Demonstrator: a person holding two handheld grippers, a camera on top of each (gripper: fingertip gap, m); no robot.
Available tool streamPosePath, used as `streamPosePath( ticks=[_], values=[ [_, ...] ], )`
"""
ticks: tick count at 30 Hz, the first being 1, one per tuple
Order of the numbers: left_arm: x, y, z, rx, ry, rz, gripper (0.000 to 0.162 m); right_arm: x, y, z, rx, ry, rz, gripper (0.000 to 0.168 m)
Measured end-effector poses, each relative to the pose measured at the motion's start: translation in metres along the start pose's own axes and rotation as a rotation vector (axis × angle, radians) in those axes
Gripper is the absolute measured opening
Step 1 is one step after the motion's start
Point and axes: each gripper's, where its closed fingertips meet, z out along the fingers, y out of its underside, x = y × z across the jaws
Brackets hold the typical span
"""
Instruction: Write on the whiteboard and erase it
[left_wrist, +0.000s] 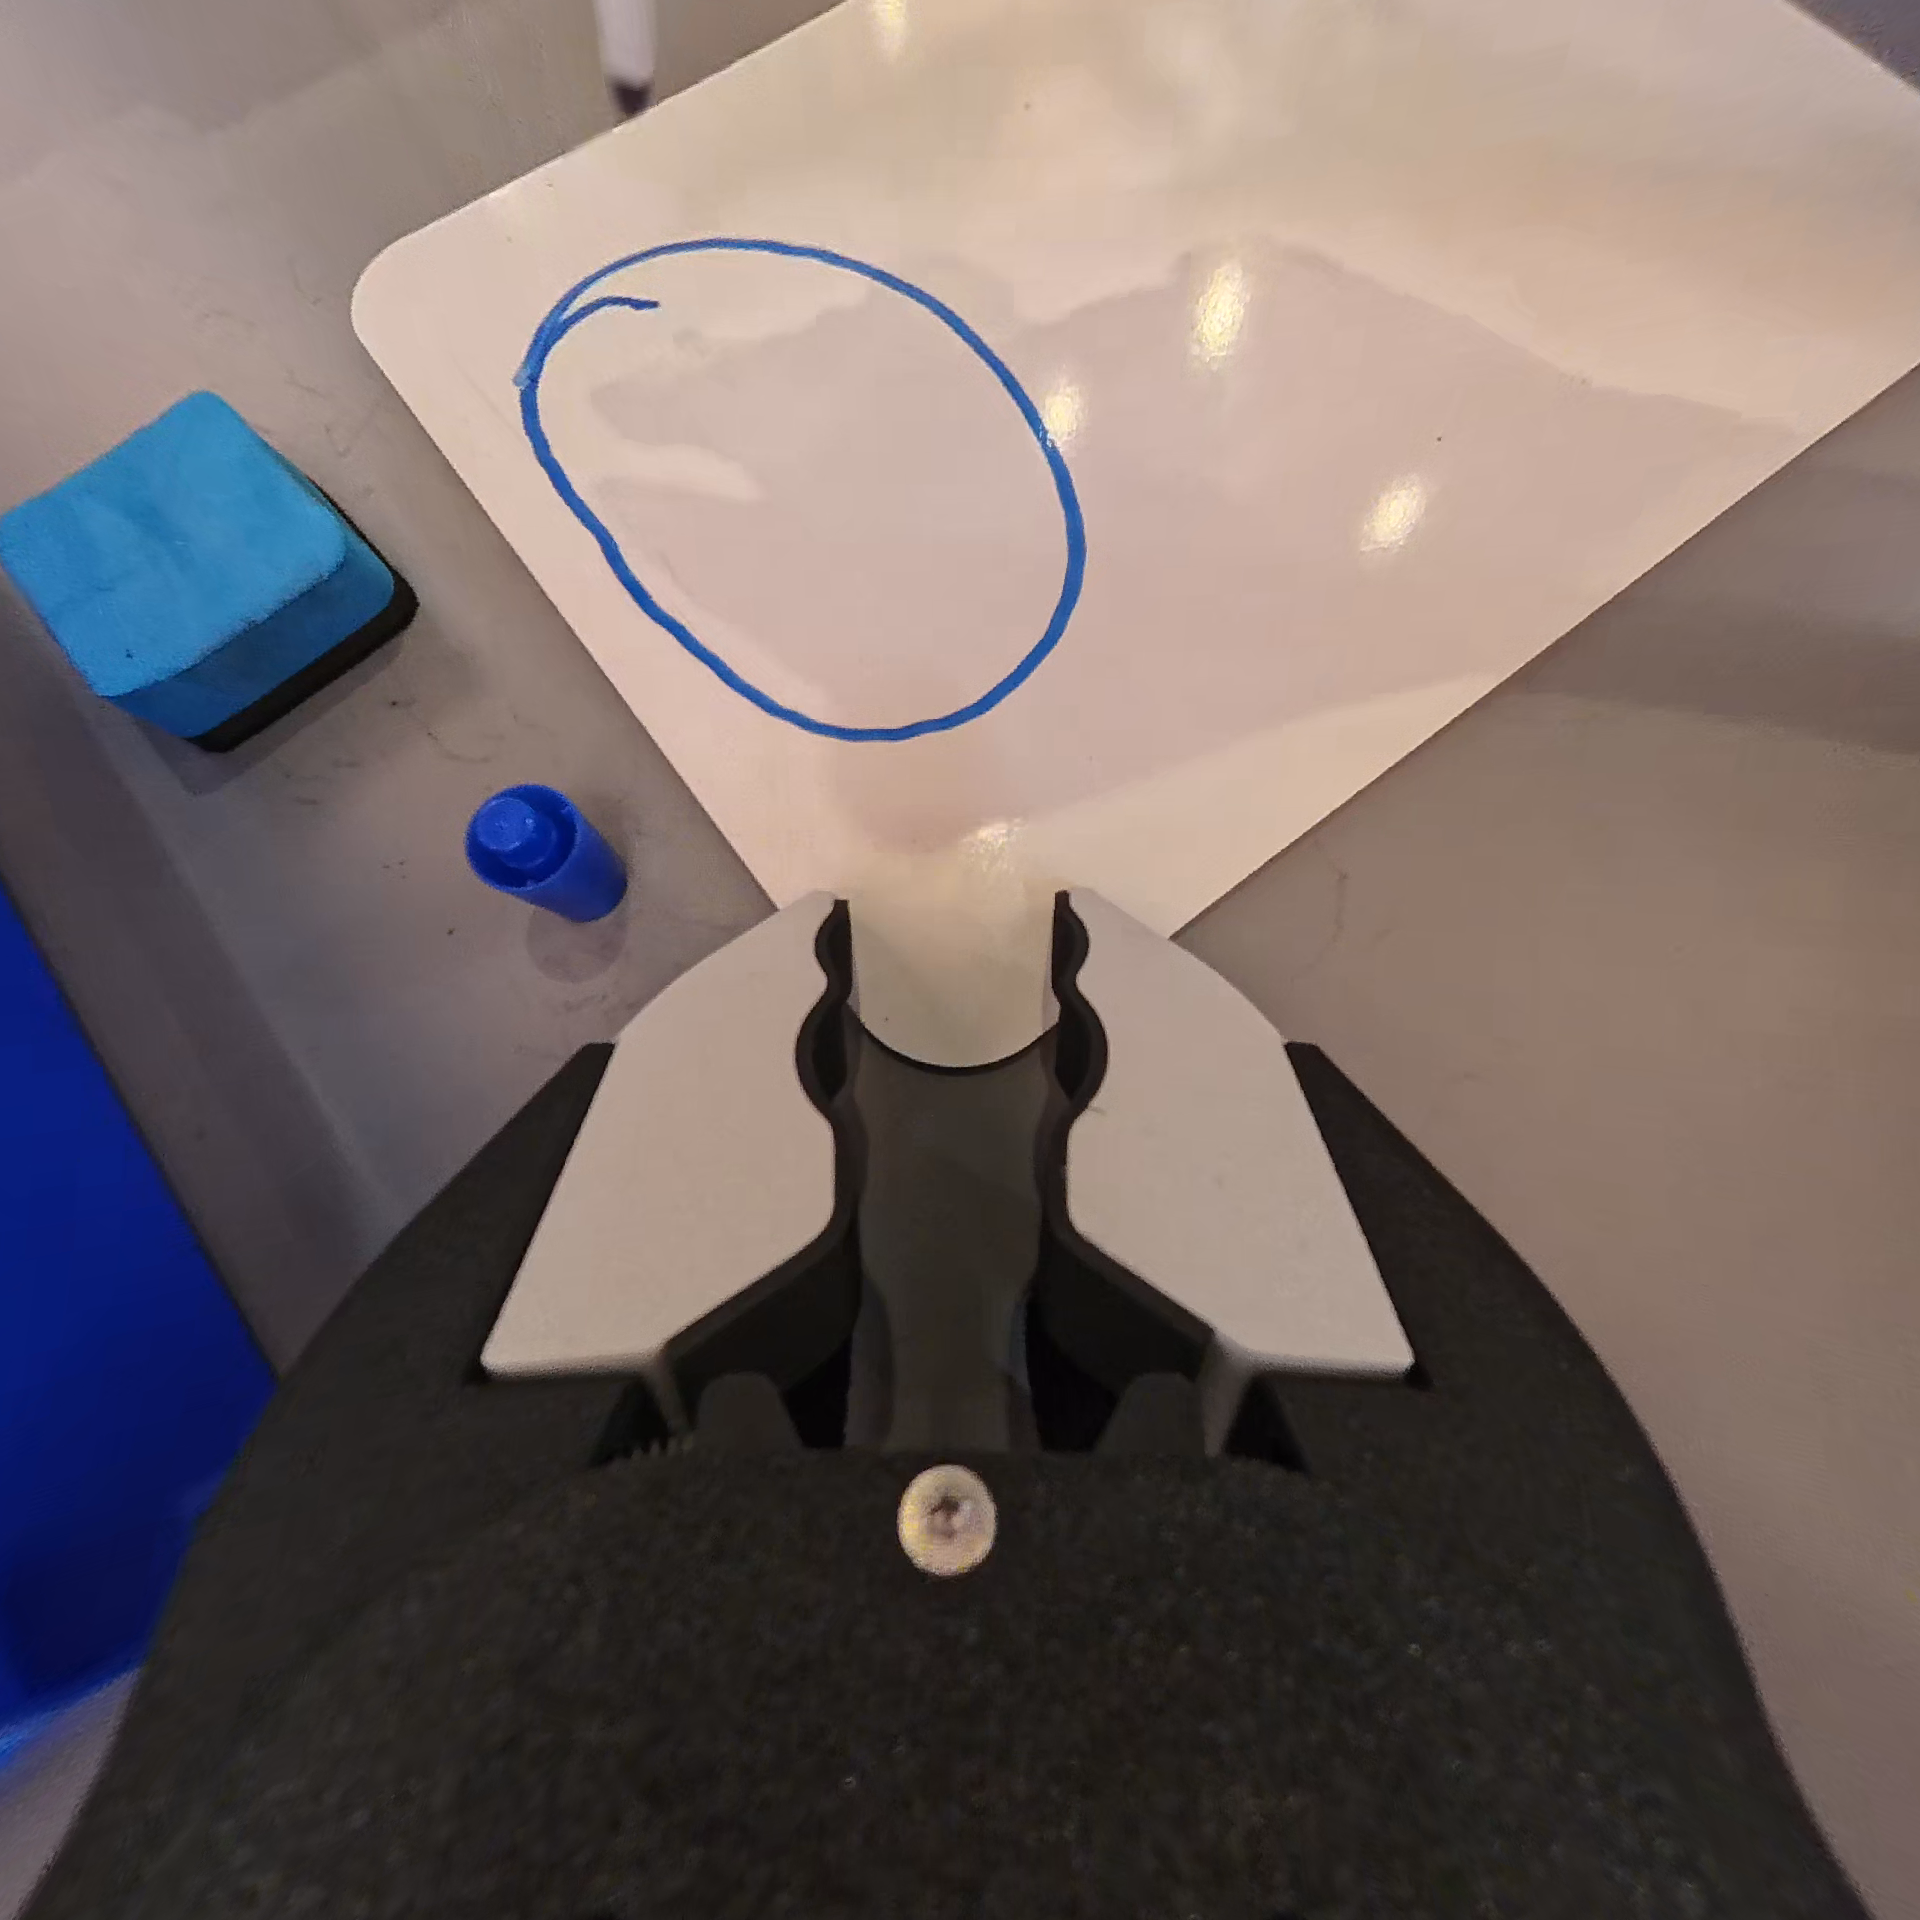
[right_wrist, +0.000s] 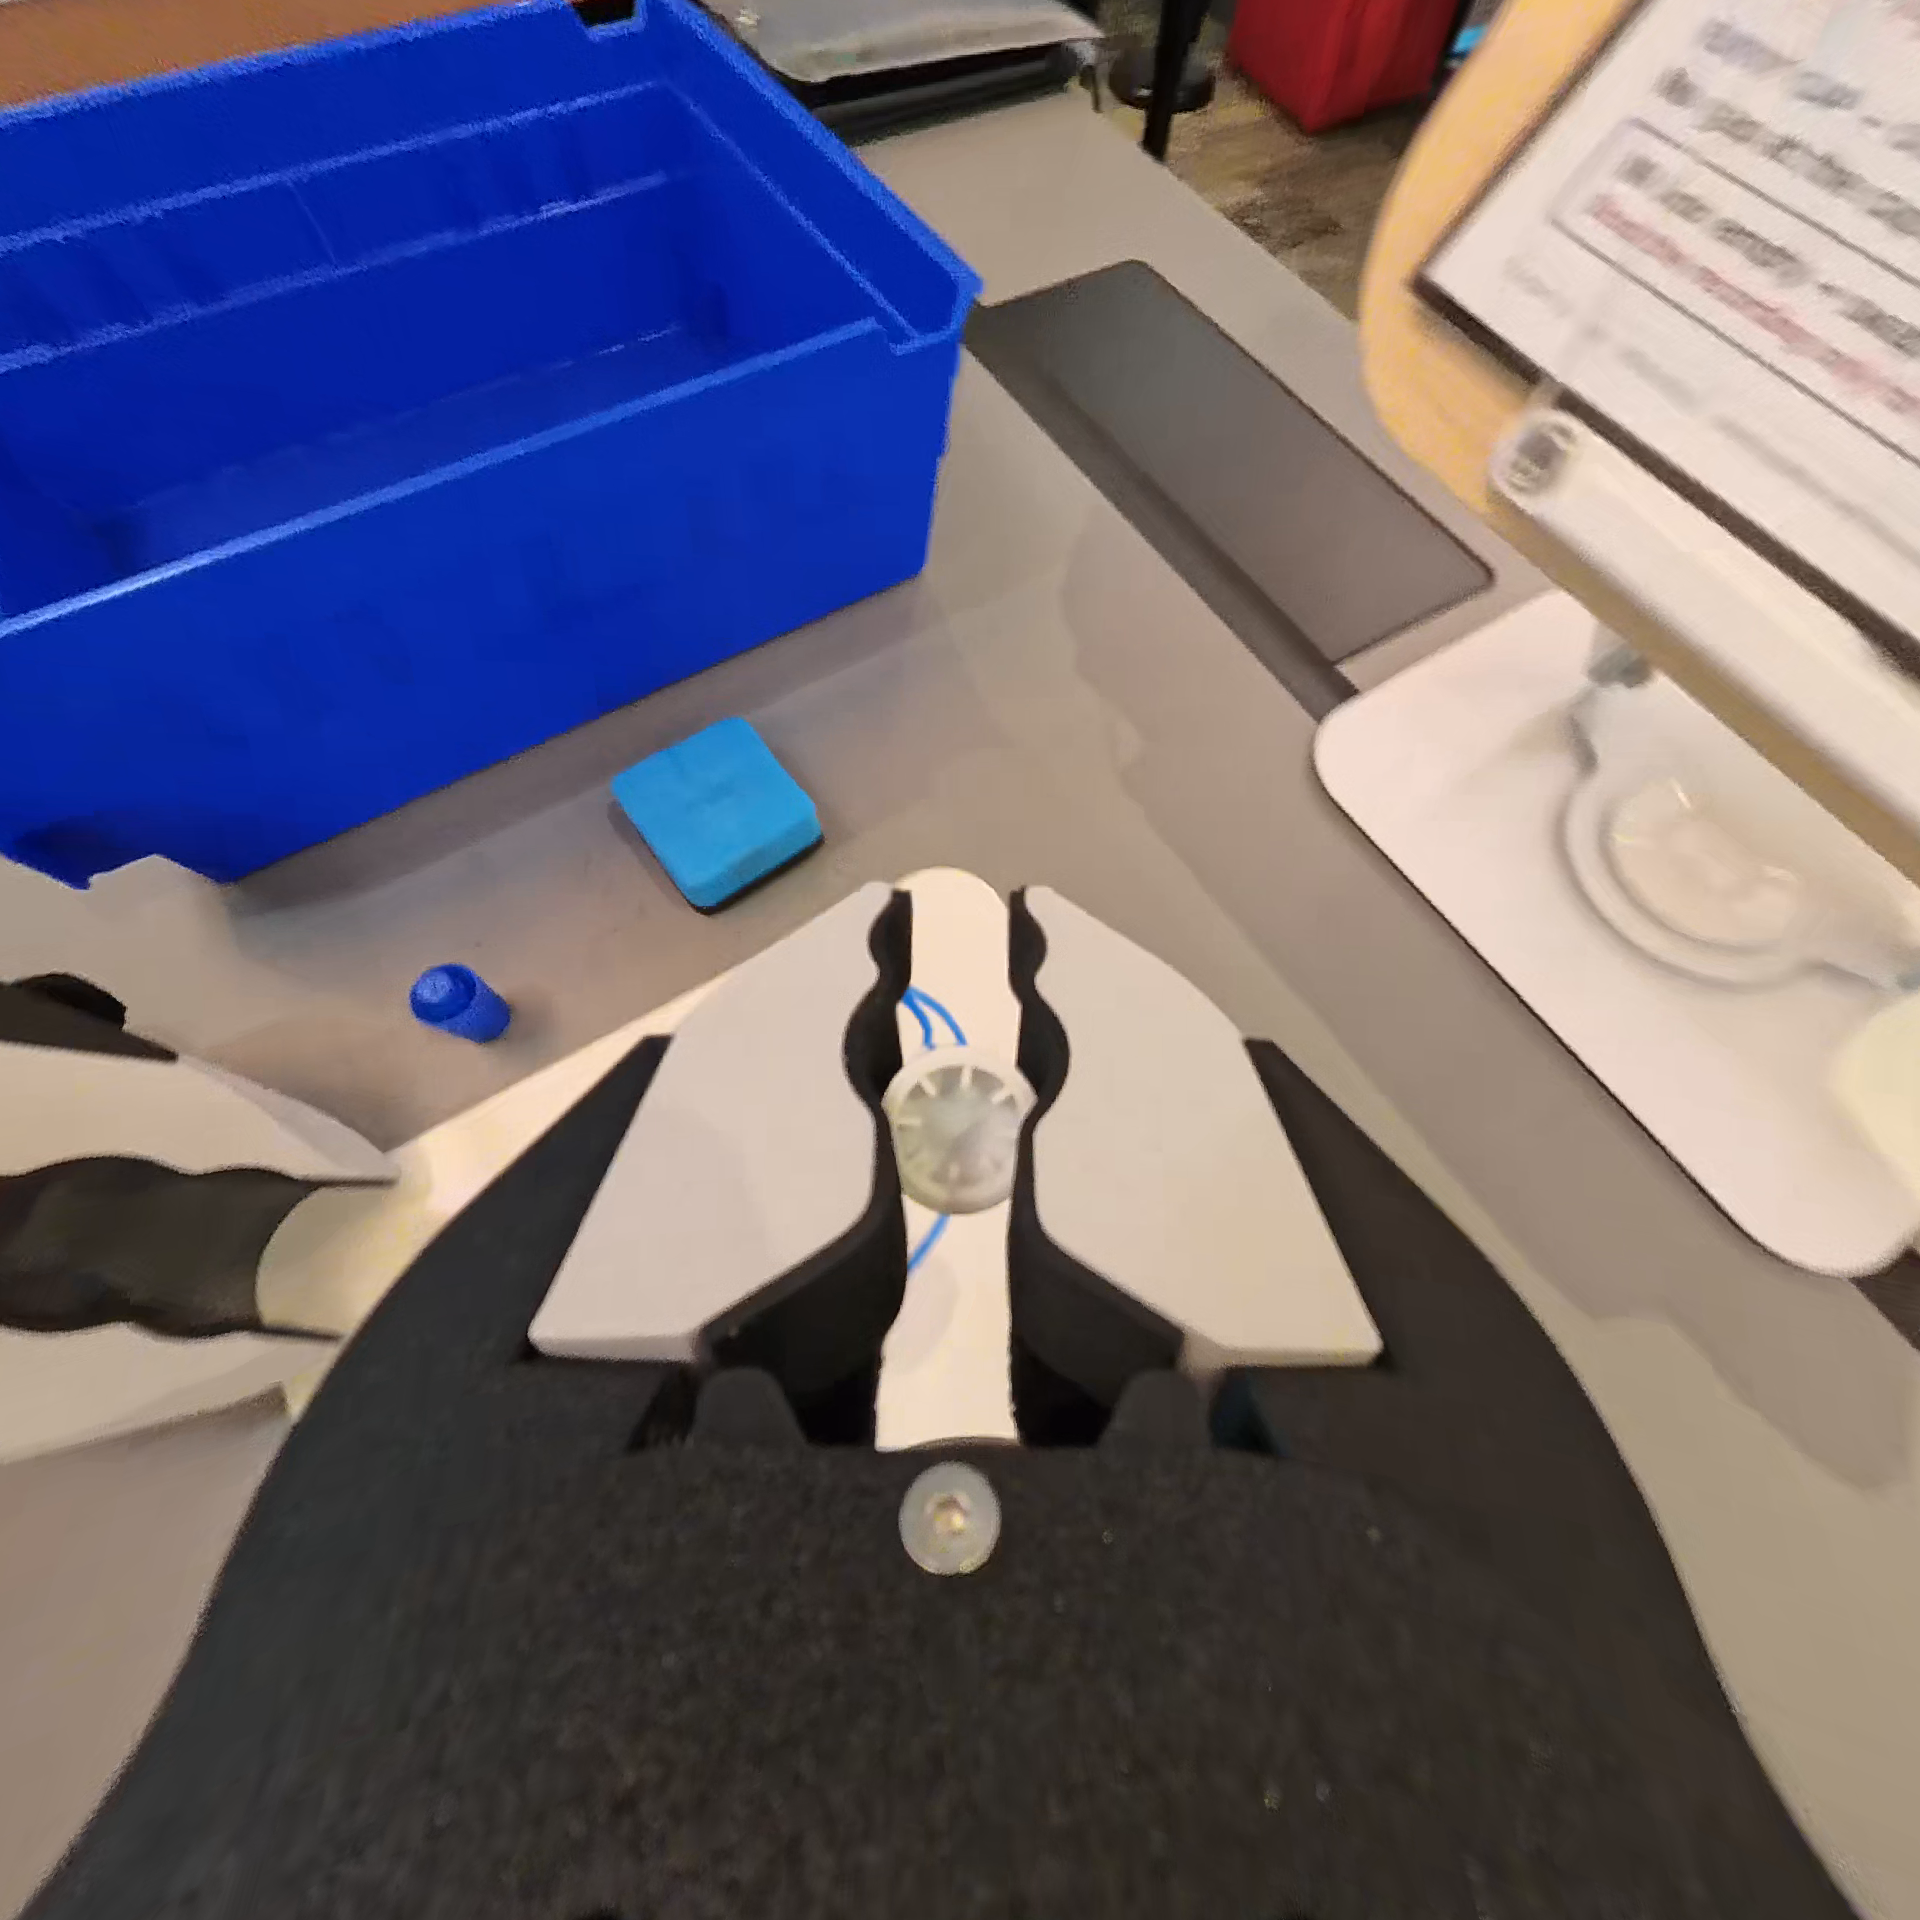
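A white whiteboard (left_wrist: 1299, 343) lies on the grey table with a blue circle (left_wrist: 1076, 540) drawn on it. My left gripper (left_wrist: 948, 914) is open, its fingers either side of the board's near corner; it also shows at the left edge of the right wrist view (right_wrist: 156, 1174). My right gripper (right_wrist: 956, 904) is shut on the marker (right_wrist: 956, 1132), seen end-on above the board (right_wrist: 951, 1340). The marker's lower part with its tip (left_wrist: 627, 52) shows at the top of the left wrist view. The blue eraser (left_wrist: 197, 561) (right_wrist: 717, 810) and blue marker cap (left_wrist: 545, 852) (right_wrist: 460, 1003) lie left of the board.
A blue plastic bin (right_wrist: 416, 416) stands behind the eraser and shows at the left edge of the left wrist view (left_wrist: 83, 1351). A sign stand on a white base (right_wrist: 1455, 987) is at the right. A dark flat panel (right_wrist: 1216, 447) lies on the table beyond.
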Motion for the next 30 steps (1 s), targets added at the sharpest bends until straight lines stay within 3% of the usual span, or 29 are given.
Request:
streamPosePath(
  ticks=[7,19,30],
  values=[
    [0.0,0.0,0.0,0.0,0.0,0.002,0.037,0.035,0.037,-0.04,-0.015,0.086,0.077,0.018],
    [0.0,0.0,0.0,0.0,0.002,0.002,0.036,0.036,0.046,-0.017,-0.045,0.094,0.073,0.017],
    [0.001,0.0,0.0,0.0,0.004,0.004,0.037,0.032,0.055,-0.02,-0.07,0.101,0.075,0.017]
  ],
)
